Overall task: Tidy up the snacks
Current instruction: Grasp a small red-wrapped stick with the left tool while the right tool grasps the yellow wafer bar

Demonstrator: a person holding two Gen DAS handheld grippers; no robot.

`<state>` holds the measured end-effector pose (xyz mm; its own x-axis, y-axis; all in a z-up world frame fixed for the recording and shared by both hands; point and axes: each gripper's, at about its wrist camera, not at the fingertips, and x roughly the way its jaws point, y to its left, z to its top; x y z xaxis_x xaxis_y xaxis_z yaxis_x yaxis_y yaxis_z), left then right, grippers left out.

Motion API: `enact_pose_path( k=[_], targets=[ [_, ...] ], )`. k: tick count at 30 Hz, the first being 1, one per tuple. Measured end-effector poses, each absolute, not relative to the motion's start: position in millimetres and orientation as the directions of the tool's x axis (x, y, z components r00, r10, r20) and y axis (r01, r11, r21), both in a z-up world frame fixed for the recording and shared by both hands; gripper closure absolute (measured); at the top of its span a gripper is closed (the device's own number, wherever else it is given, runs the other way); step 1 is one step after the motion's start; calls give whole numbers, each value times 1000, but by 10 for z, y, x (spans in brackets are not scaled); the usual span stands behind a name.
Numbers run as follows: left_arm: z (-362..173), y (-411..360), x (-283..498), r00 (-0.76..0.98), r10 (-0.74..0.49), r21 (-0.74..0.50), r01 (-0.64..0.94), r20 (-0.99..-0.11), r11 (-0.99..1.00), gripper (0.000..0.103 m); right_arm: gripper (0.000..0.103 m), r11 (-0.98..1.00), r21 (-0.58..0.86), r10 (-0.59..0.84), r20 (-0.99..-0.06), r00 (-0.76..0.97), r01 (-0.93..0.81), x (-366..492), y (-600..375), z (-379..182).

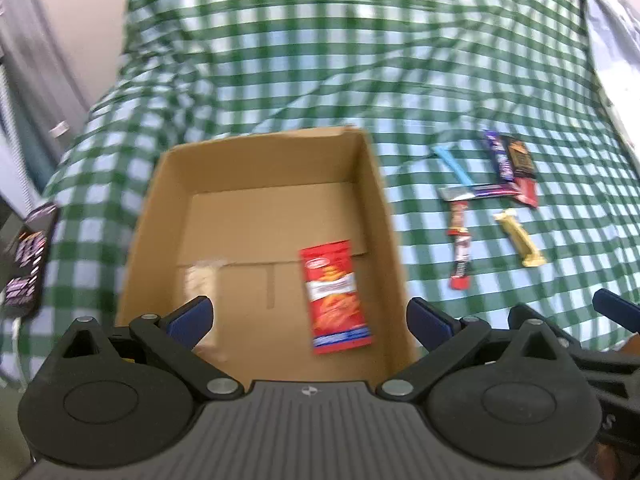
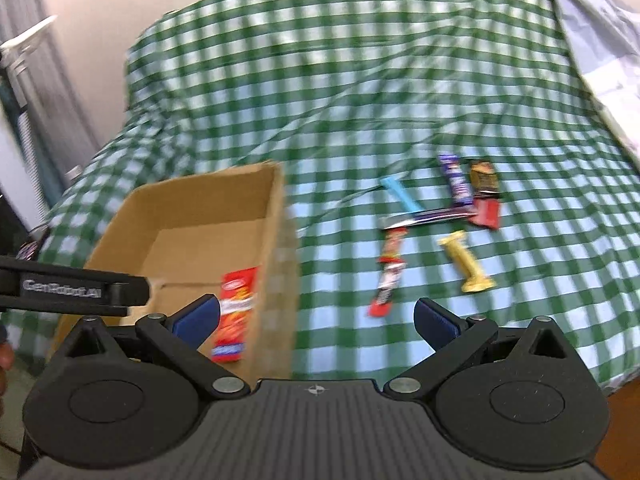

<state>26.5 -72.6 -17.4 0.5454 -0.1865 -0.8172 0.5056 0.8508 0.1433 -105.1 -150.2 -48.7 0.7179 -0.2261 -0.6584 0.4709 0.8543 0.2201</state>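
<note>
A cardboard box (image 1: 256, 216) sits open on a bed covered with a green and white checked cloth (image 1: 320, 60). One red snack packet (image 1: 336, 298) lies flat on the box floor, close to the box's right wall. The left gripper (image 1: 310, 316) hovers over the near edge of the box with its blue-padded fingers (image 1: 192, 314) spread wide and nothing between them. The right gripper (image 2: 316, 316) is beside it, above the right wall of the box and the cloth, also spread wide and empty. To the right of the box, well apart from it, the other snacks lie in a loose group on the cloth: a yellow bar (image 2: 466, 260), a red and white bar (image 2: 388, 270), a light blue stick (image 2: 400, 196), a dark purple bar (image 2: 454, 180), a brown packet (image 2: 484, 178), a red packet (image 2: 486, 212) and a long dark bar (image 2: 432, 216) lying across between them. A dark printed pouch (image 1: 26, 260) lies at the left edge of the bed.
</note>
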Motion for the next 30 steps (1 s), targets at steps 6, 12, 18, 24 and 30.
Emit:
enact_pose_path(
  k=[6,12,18,24,30],
  targets=[
    [-339,-1399,356,444,-239,88,600,-863,795,0,1,794,192,-329,-662,673,577,-1133,-2093,-650],
    [-751,-2230,536,420,-210,150,676,-883,721,0,1,740,171,-382,-688,616,650,-1080,-2708,-1013],
    [-1374,-2887,1020,332,-139,142,695,-933,705,0,1,720,168,-365,-734,573,673,-816,-3191,-1469],
    [-1965,-3329,1400,286,-84,149,703,-954,696,0,1,706,166,-323,-790,521,688,-444,-3531,-1959],
    [-2468,-3545,1615,213,-43,129,726,-976,675,0,1,717,87,-345,-818,461,691,-139,-3734,-2331]
  ],
)
